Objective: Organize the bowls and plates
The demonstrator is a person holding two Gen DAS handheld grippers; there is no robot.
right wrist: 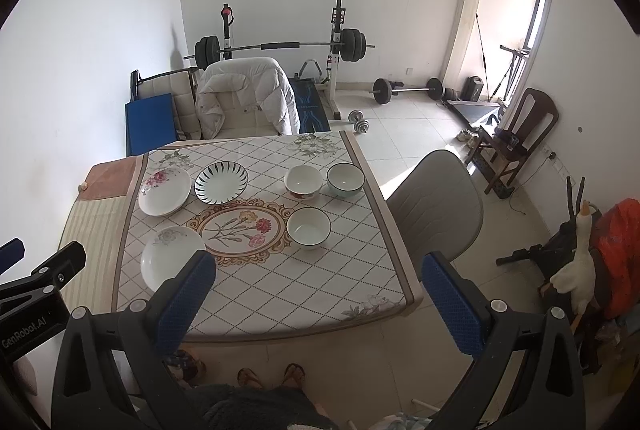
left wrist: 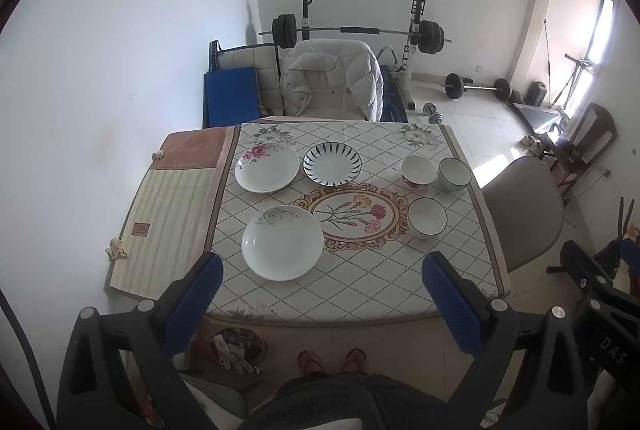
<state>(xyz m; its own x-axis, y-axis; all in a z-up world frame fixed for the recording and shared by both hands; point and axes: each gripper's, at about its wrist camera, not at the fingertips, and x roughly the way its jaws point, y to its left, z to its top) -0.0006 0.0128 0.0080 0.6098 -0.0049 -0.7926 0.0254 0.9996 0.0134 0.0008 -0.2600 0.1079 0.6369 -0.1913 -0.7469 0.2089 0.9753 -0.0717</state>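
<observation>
Both grippers hang above the near edge of the table [left wrist: 360, 286], each spread wide with nothing between its blue pads: the left gripper [left wrist: 322, 272] and the right gripper [right wrist: 320, 270]. On the patterned cloth lie three plates at the left and three bowls at the right, none touching another. The grey-flower plate [left wrist: 282, 243] sits nearest; in the right wrist view the right gripper's left finger covers its near rim. Beyond it lie the pink-flower plate [left wrist: 267, 167] and, just beside that, the black-striped plate [left wrist: 332, 164]. The dark-rimmed white bowl [left wrist: 427, 218] stands beside the central flower medallion; behind it stand the red-patterned bowl [left wrist: 418, 171] and the pale green bowl [left wrist: 455, 173], close together. The pink-flower plate shows a doubled rim at its near side in the right wrist view; whether a second plate lies under it cannot be told. A grey chair [right wrist: 436, 206] stands by the table's right side, partly cut off by the right gripper's finger. The person's sandalled feet [left wrist: 332, 360] show below the table edge.
</observation>
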